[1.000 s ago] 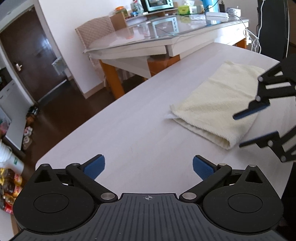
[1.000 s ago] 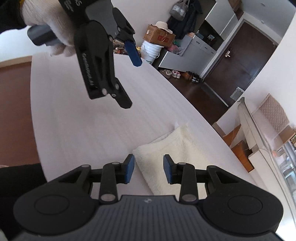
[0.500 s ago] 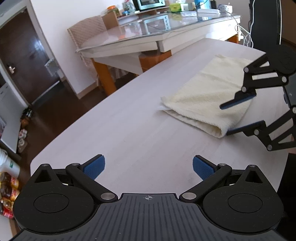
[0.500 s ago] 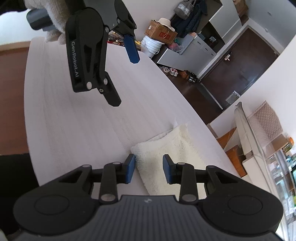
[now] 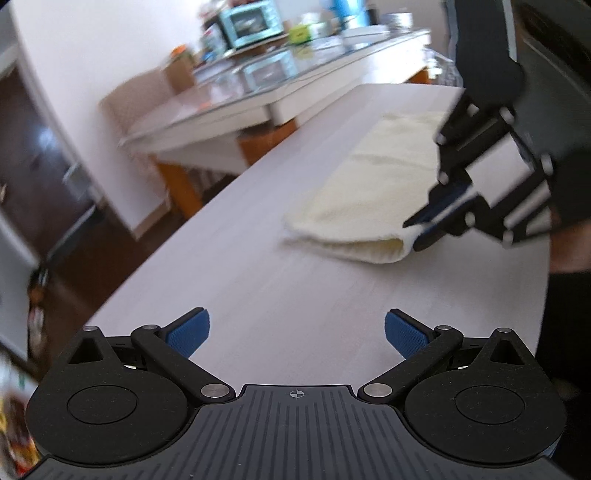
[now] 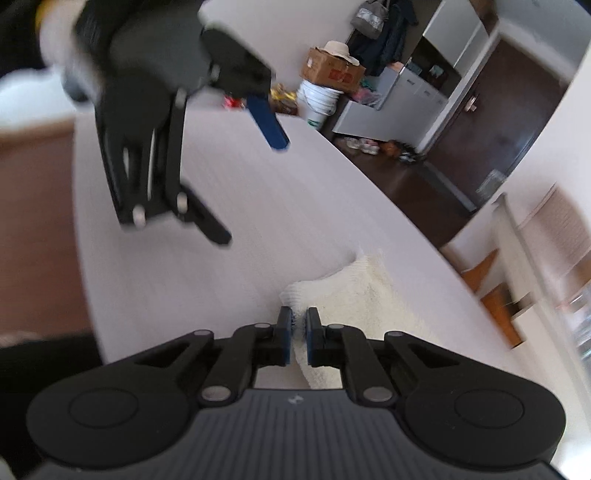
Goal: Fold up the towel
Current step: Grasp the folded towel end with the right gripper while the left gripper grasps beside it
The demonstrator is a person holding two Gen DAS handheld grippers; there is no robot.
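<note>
A cream towel (image 5: 369, 192), folded, lies on the pale wooden table (image 5: 258, 288). The right gripper (image 6: 298, 317) is shut on the towel's (image 6: 369, 302) near folded corner, with cloth pinched between the blue pads. From the left wrist view, that right gripper (image 5: 424, 229) clamps the towel's lower right corner just above the tabletop. My left gripper (image 5: 295, 325) stands wide open over bare table with nothing between its fingers, short of the towel. In the right wrist view the left gripper (image 6: 251, 192) hovers above the table (image 6: 221, 258), held by a white-gloved hand.
Behind the towel stands a glass-topped table (image 5: 258, 92) with a toaster oven (image 5: 251, 24) and a chair beside it. Across the dark floor are a cardboard box (image 6: 332, 70), a white bucket, shoes and a dark door (image 6: 498, 122). The table edge curves close on the left.
The right gripper's jaws have closed from part-open onto the towel's near corner. The left gripper has rolled and shifted, bringing the towel closer in its view.
</note>
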